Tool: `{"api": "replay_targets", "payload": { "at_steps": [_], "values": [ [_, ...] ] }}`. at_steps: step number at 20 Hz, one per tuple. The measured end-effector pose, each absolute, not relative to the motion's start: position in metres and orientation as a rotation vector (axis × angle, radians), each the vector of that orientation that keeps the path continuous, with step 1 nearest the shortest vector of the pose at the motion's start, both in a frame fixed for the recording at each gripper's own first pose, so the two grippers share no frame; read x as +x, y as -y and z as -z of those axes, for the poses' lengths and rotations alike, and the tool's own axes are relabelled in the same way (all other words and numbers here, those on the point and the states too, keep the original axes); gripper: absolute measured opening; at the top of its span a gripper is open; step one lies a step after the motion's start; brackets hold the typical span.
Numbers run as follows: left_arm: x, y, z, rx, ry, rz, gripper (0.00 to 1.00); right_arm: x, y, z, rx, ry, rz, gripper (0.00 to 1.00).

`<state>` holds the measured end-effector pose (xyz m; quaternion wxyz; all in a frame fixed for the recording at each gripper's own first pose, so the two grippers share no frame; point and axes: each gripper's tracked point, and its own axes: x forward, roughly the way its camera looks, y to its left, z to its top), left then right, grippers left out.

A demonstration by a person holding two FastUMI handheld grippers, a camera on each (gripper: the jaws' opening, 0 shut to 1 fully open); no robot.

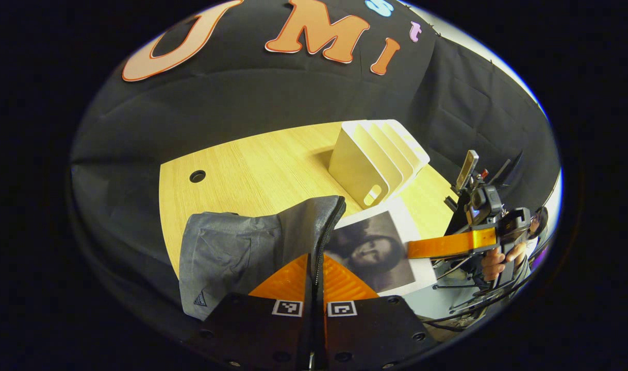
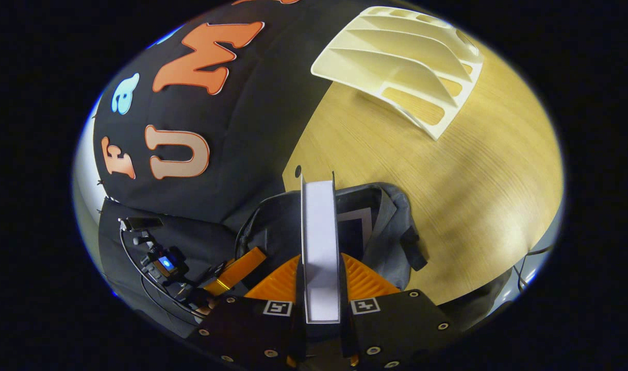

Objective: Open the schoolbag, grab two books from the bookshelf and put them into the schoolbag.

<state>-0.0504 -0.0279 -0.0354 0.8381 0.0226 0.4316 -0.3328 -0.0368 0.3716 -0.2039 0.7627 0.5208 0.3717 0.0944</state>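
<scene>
My left gripper (image 1: 316, 260) is shut on the zipper edge of the grey schoolbag (image 1: 231, 252) and holds that edge up, so the bag's mouth stands open. To the right, a book (image 1: 376, 247) with a dark portrait cover hangs at the mouth, pinched at its side by the right gripper (image 1: 412, 250). In the right gripper view, my right gripper (image 2: 320, 263) is shut on this book (image 2: 320, 232), seen edge-on with its pages showing, above the open schoolbag (image 2: 391, 216). Another book (image 2: 356, 222) with a white border lies inside the bag. The left gripper (image 2: 236, 273) shows at lower left.
The white slotted bookshelf (image 1: 376, 159) stands on the wooden table (image 1: 273, 159) behind the bag, with its slots (image 2: 407, 67) bare. A cable hole (image 1: 197, 176) lies at the table's far left. A hand (image 1: 492, 263) holds the right gripper. Bare tabletop (image 2: 474, 196) spreads right of the bag.
</scene>
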Motion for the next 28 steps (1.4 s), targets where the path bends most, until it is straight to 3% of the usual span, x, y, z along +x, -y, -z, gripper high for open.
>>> {"api": "replay_targets", "payload": {
  "at_steps": [8,14,19,22,24,25,26,28],
  "values": [
    [-0.064,0.055,0.030,0.104,-0.897,0.763,0.04,-0.017,-0.397,0.223,1.216,-0.741,-0.245,0.27],
    [-0.070,0.062,0.024,0.124,-0.882,0.780,0.04,-0.003,-0.435,0.241,1.219,-0.781,-0.296,0.27],
    [-0.065,0.059,0.027,0.102,-0.884,0.752,0.04,0.008,-0.451,0.256,1.196,-0.837,-0.268,0.28],
    [-0.066,0.052,0.030,0.089,-0.882,0.735,0.04,-0.003,-0.441,0.270,1.049,-0.943,-0.186,0.40],
    [-0.067,0.049,0.031,0.067,-0.880,0.733,0.04,-0.006,-0.432,0.267,0.965,-0.968,-0.173,0.43],
    [-0.067,0.047,0.032,0.057,-0.879,0.730,0.04,-0.006,-0.428,0.262,0.929,-0.959,-0.176,0.60],
    [-0.067,0.044,0.033,0.049,-0.877,0.718,0.04,-0.006,-0.424,0.253,0.912,-0.943,-0.182,0.51],
    [-0.067,0.040,0.032,0.025,-0.879,0.682,0.05,-0.004,-0.412,0.234,0.888,-0.907,-0.201,0.62]
  ]
}}
